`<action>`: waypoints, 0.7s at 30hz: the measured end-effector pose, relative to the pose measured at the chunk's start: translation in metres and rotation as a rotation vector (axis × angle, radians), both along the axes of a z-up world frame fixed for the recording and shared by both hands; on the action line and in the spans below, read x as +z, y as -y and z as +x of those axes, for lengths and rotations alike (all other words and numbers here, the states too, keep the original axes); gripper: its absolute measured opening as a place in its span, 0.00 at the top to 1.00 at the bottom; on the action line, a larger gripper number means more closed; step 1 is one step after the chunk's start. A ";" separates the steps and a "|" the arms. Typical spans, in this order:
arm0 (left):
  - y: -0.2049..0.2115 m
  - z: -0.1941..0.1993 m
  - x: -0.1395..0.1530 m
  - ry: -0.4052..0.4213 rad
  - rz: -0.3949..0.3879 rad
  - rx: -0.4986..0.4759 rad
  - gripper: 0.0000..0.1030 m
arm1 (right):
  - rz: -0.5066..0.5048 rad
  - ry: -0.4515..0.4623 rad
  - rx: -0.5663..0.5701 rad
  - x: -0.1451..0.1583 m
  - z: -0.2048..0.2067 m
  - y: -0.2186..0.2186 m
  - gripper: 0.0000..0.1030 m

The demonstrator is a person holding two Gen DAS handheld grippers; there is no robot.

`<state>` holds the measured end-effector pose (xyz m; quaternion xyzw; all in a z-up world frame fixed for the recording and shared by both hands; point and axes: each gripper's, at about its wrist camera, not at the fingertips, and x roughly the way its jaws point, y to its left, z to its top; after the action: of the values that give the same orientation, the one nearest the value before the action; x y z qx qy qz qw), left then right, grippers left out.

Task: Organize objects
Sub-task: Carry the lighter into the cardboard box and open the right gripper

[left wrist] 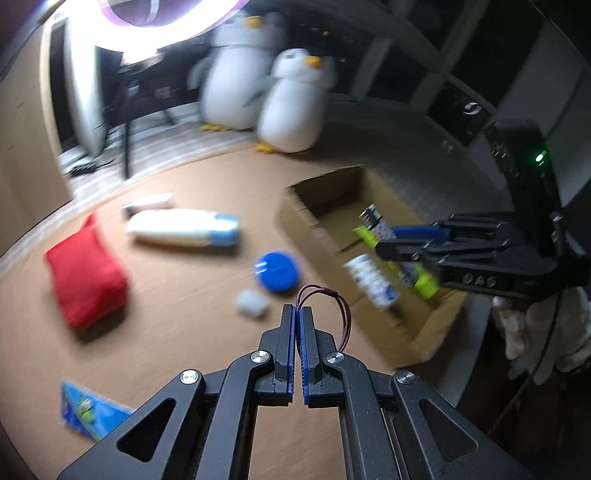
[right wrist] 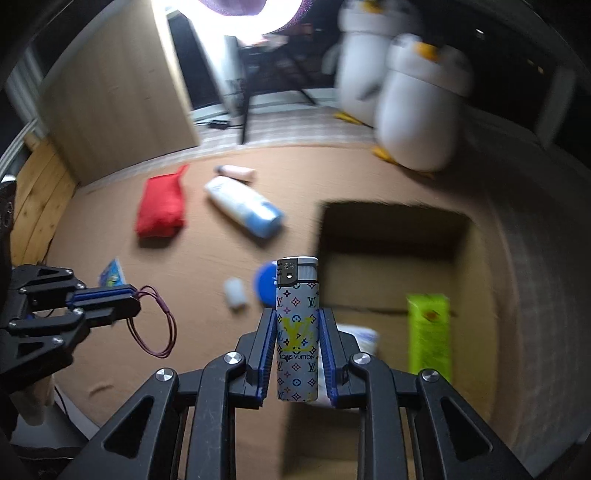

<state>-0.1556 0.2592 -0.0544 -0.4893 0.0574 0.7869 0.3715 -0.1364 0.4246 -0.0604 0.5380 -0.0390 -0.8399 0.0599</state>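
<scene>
Right wrist view: right hand-held gripper clamps an upright patterned lighter above the cardboard box, while left hand-held gripper, jaws closed, pinches a maroon hair tie over the counter.

Dim, motion-blurred; overhead ring-light glare

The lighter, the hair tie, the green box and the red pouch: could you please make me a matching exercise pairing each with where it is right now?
Things:
1. lighter
2. hair tie
3. green box
4. red pouch

Places:
A. lying on the table
B. inside the carton
C. upright in the right tool
D. pinched in the left tool

Pairs: 1-C, 2-D, 3-B, 4-A
</scene>
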 end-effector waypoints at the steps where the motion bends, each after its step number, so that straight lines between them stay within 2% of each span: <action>1: -0.013 0.002 0.001 0.002 0.010 -0.019 0.98 | 0.002 0.004 -0.017 -0.001 0.004 -0.008 0.80; 5: -0.062 0.009 0.001 0.013 0.030 -0.086 0.98 | 0.008 0.018 -0.081 -0.006 0.018 -0.041 0.80; 12: -0.120 0.024 -0.011 0.038 0.021 -0.159 0.98 | 0.005 0.028 -0.150 -0.013 0.036 -0.080 0.80; 17: -0.138 0.031 -0.016 0.048 0.012 -0.181 0.98 | 0.004 0.029 -0.168 -0.014 0.040 -0.089 0.80; 21: -0.142 0.030 -0.021 0.099 0.016 -0.181 0.98 | 0.013 0.030 -0.168 -0.014 0.041 -0.090 0.79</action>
<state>-0.1260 0.4012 -0.0753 -0.5175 0.0767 0.7253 0.4474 -0.0957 0.5143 -0.0744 0.5459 -0.0796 -0.8339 -0.0151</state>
